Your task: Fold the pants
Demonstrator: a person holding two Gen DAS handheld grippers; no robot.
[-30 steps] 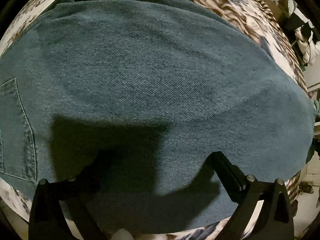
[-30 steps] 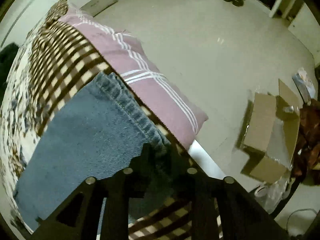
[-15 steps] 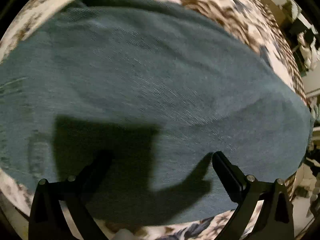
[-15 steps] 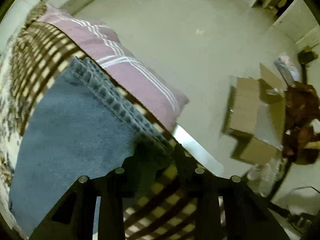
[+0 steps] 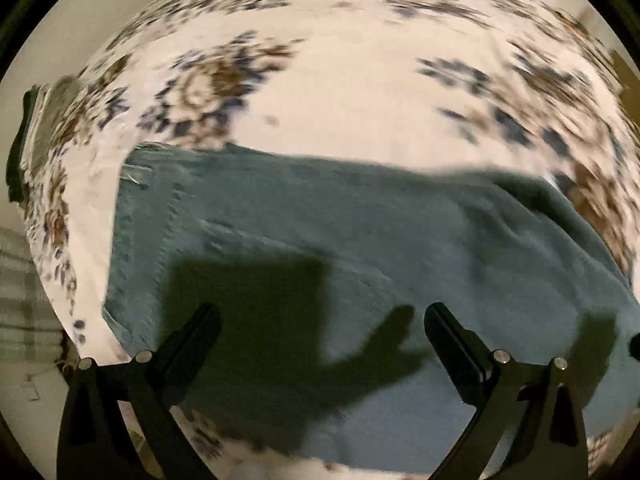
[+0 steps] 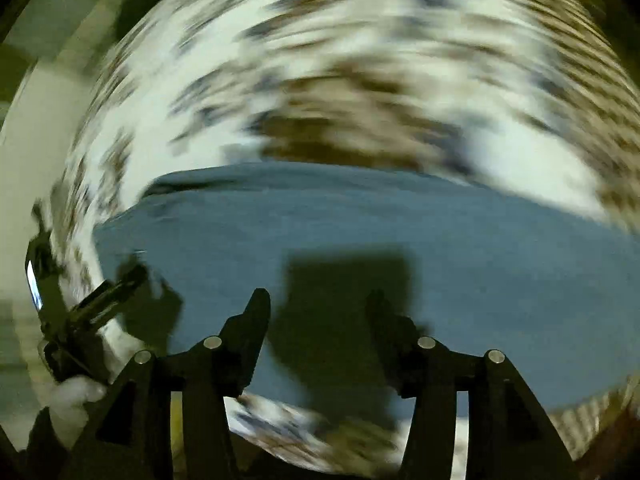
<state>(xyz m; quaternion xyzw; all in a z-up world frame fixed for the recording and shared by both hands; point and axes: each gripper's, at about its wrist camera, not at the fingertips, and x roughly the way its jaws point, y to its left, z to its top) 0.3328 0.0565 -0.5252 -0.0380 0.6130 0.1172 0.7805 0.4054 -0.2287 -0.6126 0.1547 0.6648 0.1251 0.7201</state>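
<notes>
The bed (image 5: 360, 92), under a floral cover, carries the pants (image 5: 360, 240) flat, likely so they fold cleanly. In the left view they fill the lower half, long axis running 9 to 3 o'clock, a stitched end, maybe the waist, toward 9. The left claw (image 5: 320, 320) is spread wide over the denim, gripping nothing. The right claw (image 6: 316, 304) is also parted and empty above the pants (image 6: 360, 232).

Matt blue denim pants (image 5: 360, 240) lie on floral cloth bedspread (image 5: 360, 92).
</notes>
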